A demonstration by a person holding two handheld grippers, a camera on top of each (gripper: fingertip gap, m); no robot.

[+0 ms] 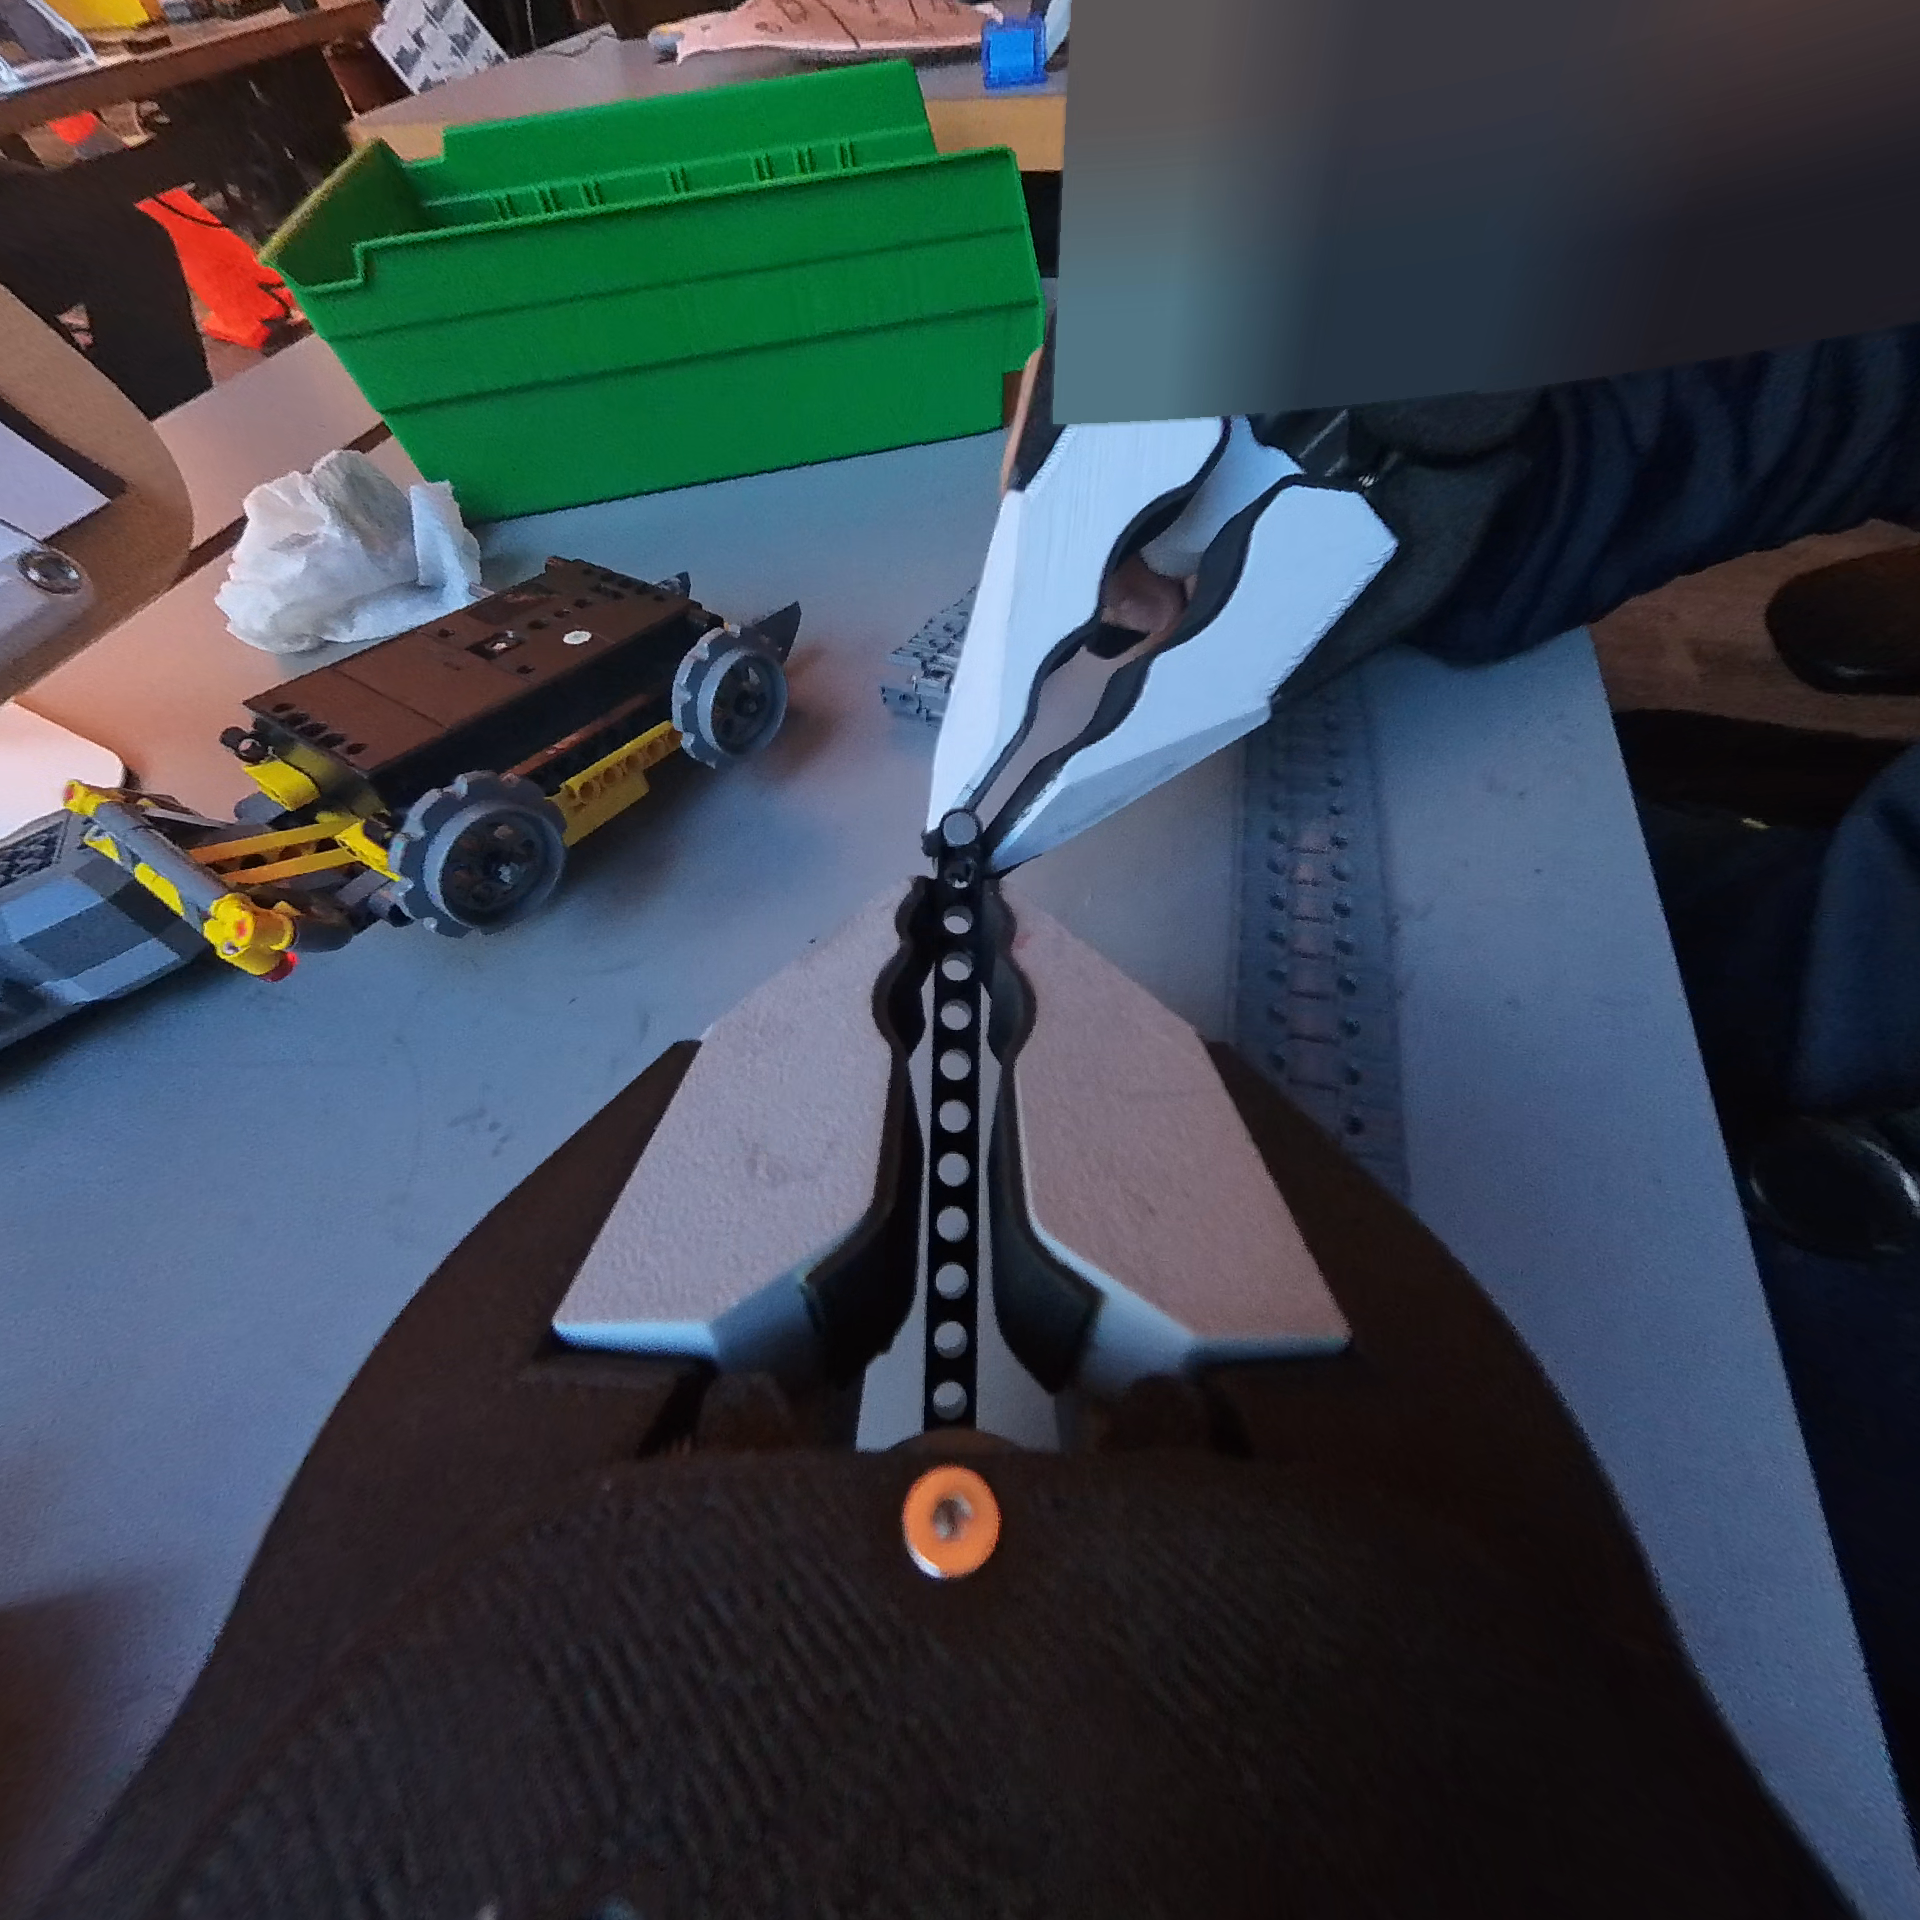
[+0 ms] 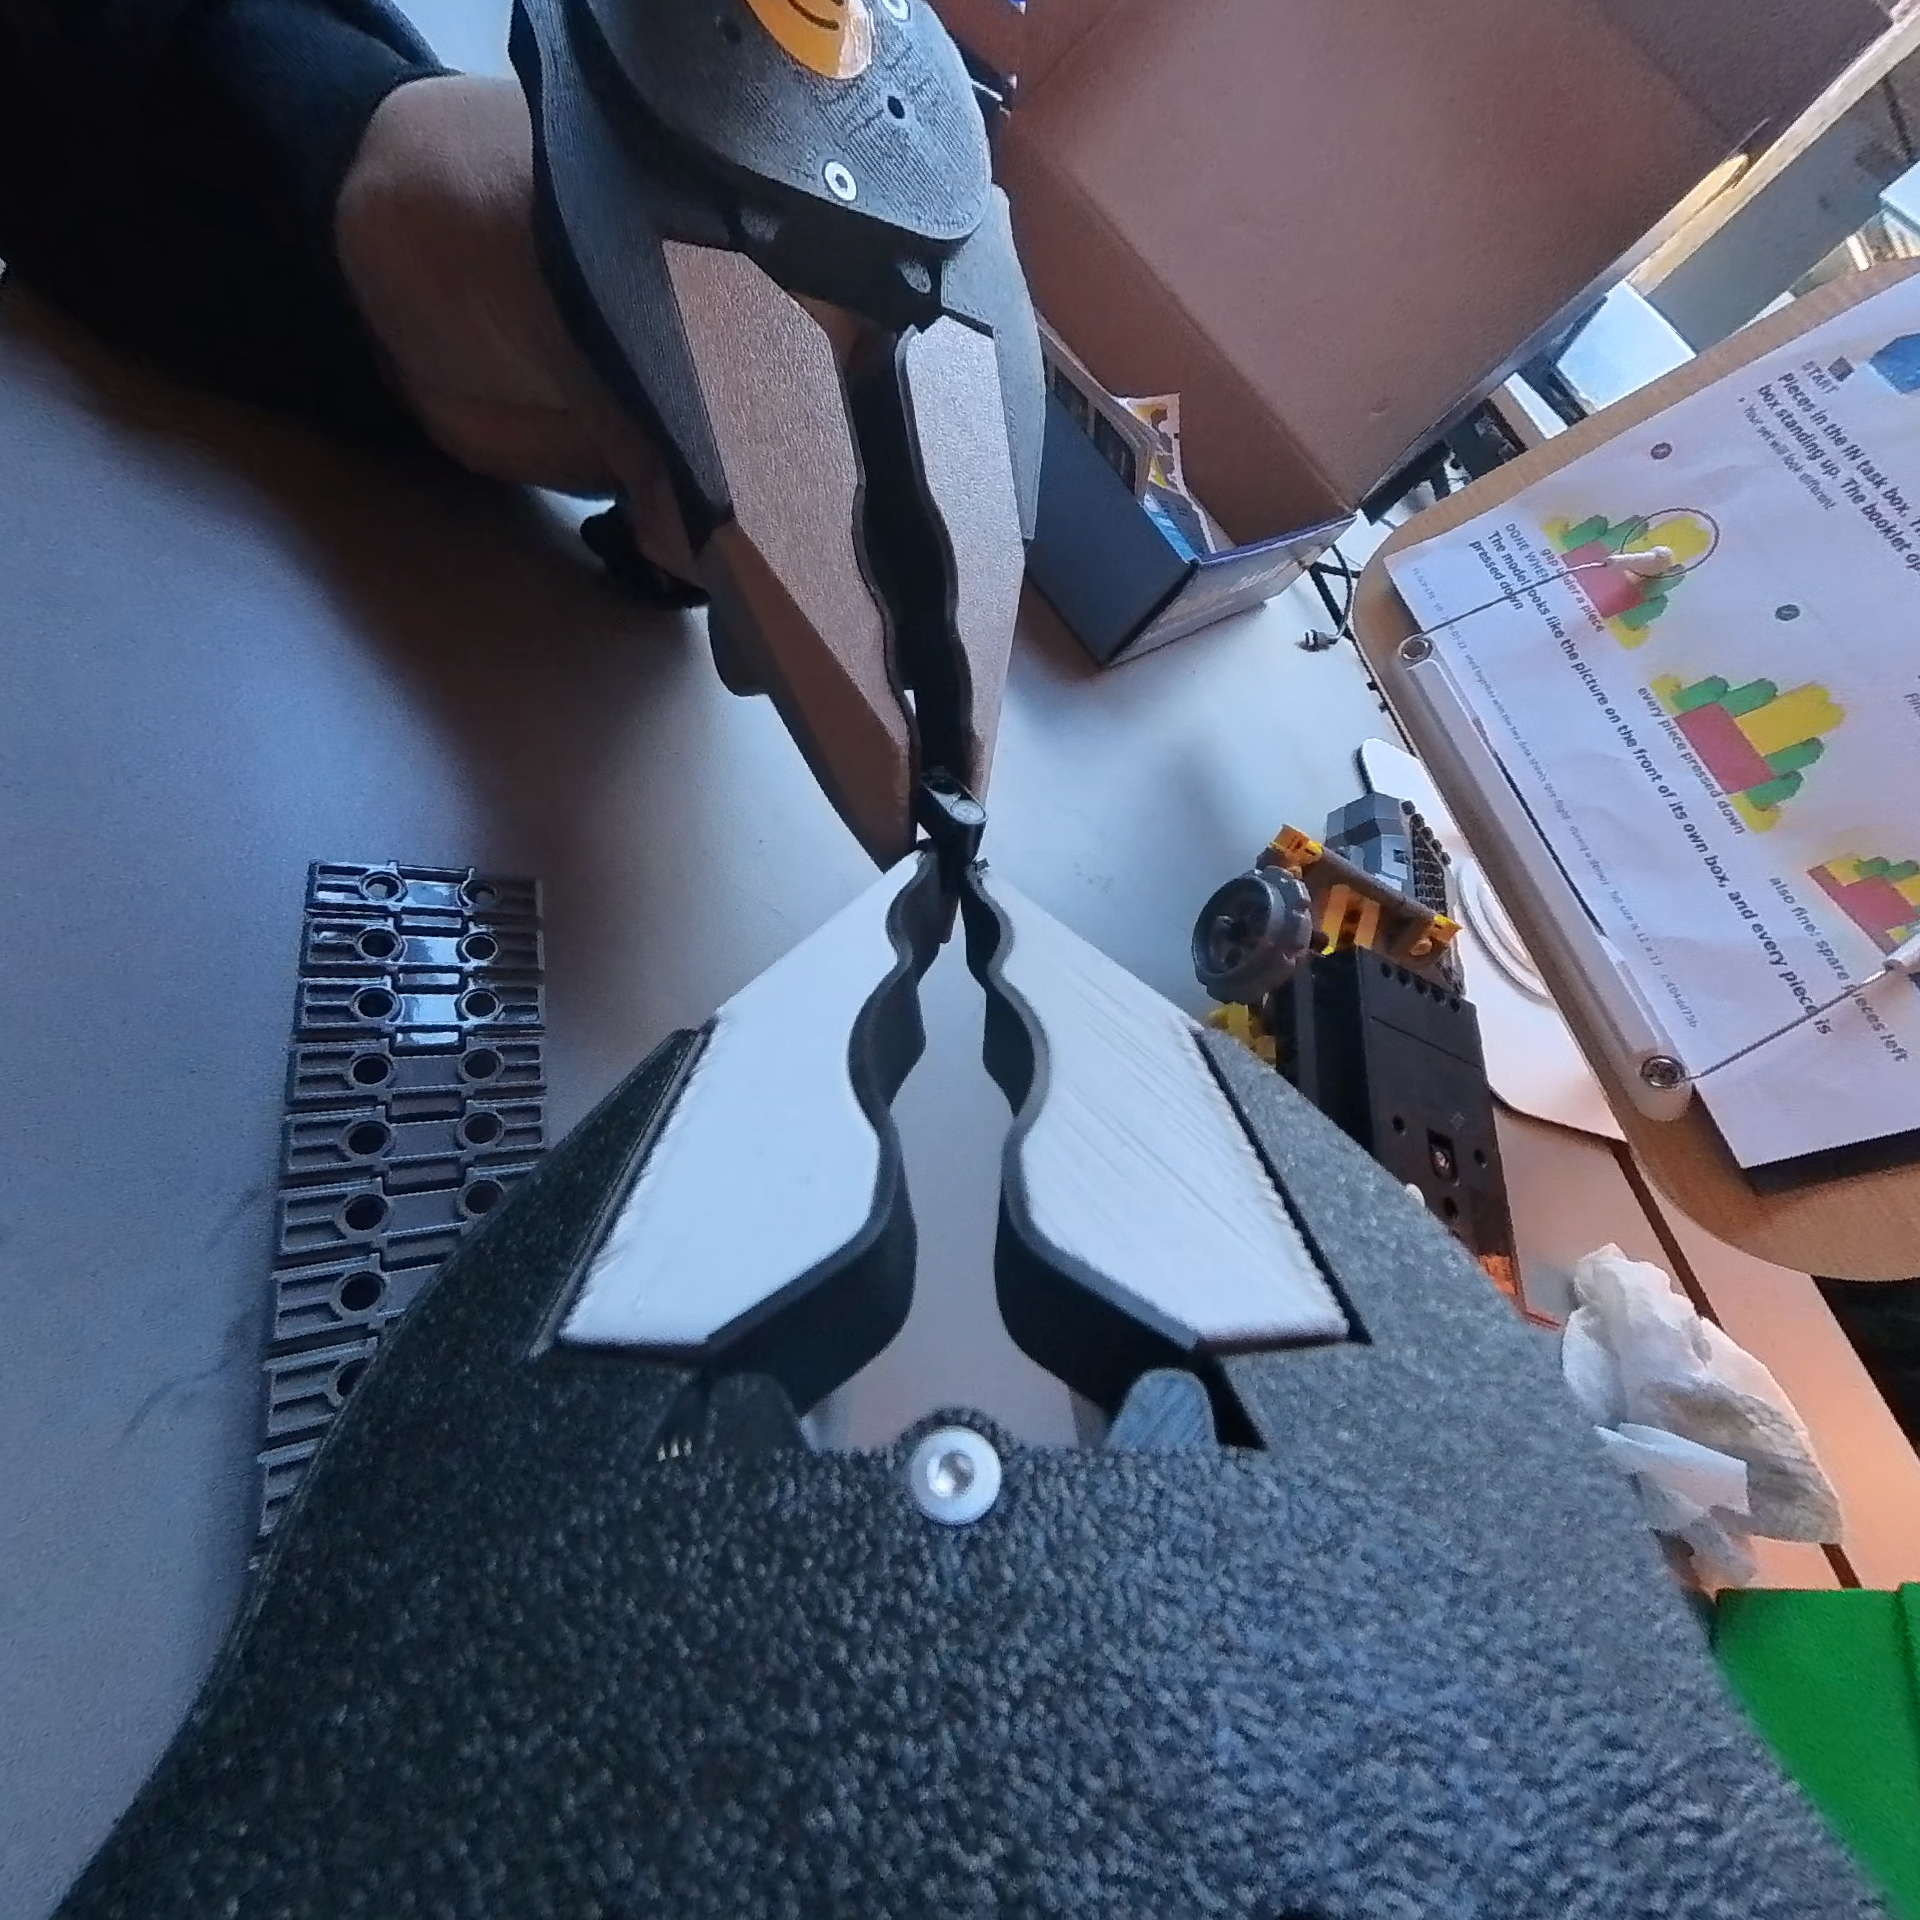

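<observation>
My left gripper [image 1: 956,902] is shut on a long black beam with holes [image 1: 951,1143], which lies along the gap between its tan fingers and sticks out a little past the tips. A small black pin [image 1: 960,829] sits at the beam's far end. My right gripper [image 1: 975,836], with white fingers, comes in from the upper right and pinches that pin. In the right wrist view my right gripper [image 2: 951,883] meets the left gripper [image 2: 940,774] tip to tip, with the pin [image 2: 954,816] between them. There the beam is mostly hidden inside the left fingers.
On the grey table [image 1: 312,1195], a black and yellow brick-built car with grey wheels [image 1: 499,748] lies at left. Behind it are crumpled tissue [image 1: 343,551] and a green bin [image 1: 675,291]. A black track strip [image 2: 405,1091] lies under the right gripper. A printed sheet on a board [image 2: 1714,727] and a cardboard box [image 2: 1351,208] stand nearby. Left and right tips are no more than a few centimetres apart.
</observation>
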